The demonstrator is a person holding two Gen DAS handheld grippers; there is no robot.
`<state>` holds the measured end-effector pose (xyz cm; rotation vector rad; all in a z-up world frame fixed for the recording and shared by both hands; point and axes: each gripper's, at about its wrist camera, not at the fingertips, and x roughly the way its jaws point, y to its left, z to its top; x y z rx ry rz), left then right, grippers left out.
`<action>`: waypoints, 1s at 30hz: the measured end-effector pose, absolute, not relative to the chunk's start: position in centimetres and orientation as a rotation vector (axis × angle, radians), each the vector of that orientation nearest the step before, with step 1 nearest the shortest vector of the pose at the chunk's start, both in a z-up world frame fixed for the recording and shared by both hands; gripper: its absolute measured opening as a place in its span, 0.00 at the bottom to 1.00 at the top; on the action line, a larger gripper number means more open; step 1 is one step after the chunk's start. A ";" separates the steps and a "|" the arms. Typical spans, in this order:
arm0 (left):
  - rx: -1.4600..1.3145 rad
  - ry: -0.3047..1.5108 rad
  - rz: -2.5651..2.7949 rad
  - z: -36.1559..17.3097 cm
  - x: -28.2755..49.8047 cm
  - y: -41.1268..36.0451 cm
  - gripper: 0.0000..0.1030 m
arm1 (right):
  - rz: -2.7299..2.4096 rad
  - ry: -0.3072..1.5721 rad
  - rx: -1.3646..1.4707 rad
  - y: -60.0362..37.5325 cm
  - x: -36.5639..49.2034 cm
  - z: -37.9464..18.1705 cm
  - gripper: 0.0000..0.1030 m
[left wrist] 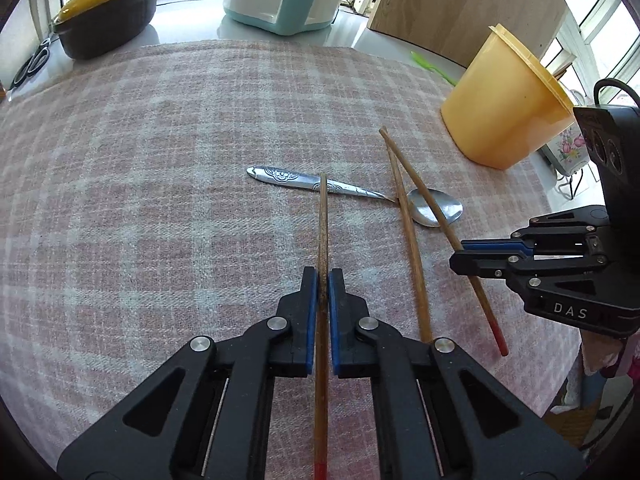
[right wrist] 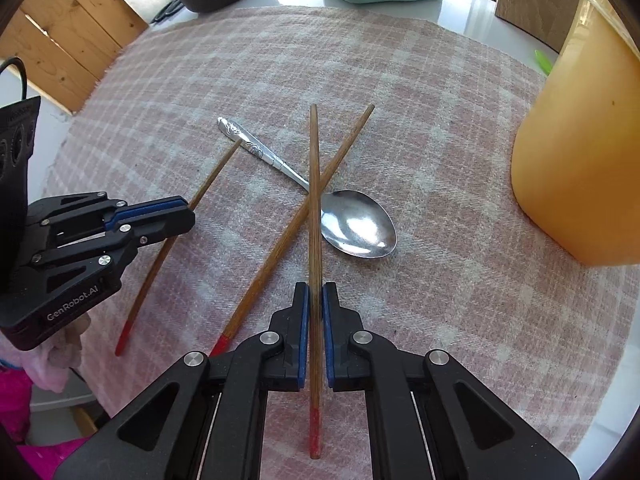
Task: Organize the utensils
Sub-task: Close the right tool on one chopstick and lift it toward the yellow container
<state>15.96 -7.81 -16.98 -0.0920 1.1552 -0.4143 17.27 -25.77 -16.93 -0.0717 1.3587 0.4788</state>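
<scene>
Left gripper (left wrist: 322,280) pinches one chopstick (left wrist: 322,232) at centre frame; right gripper (right wrist: 315,296) pinches another chopstick (right wrist: 315,208) crossing the spoon (right wrist: 356,224) above it.

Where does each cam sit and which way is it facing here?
Left wrist: on the left gripper, looking steeply down along its fingers at the checked cloth; own jaws shut on a chopstick, right gripper at the right edge.
Right wrist: on the right gripper, also angled down; own jaws shut on another chopstick, left gripper at the left edge.
Shared: spoon, a third loose chopstick, yellow container, black pot.
</scene>
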 end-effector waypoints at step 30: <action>-0.147 0.843 -0.497 -3.9 14.8 -10.4 0.03 | 0.425 0.976 0.043 -32.6 15.2 -4.8 0.05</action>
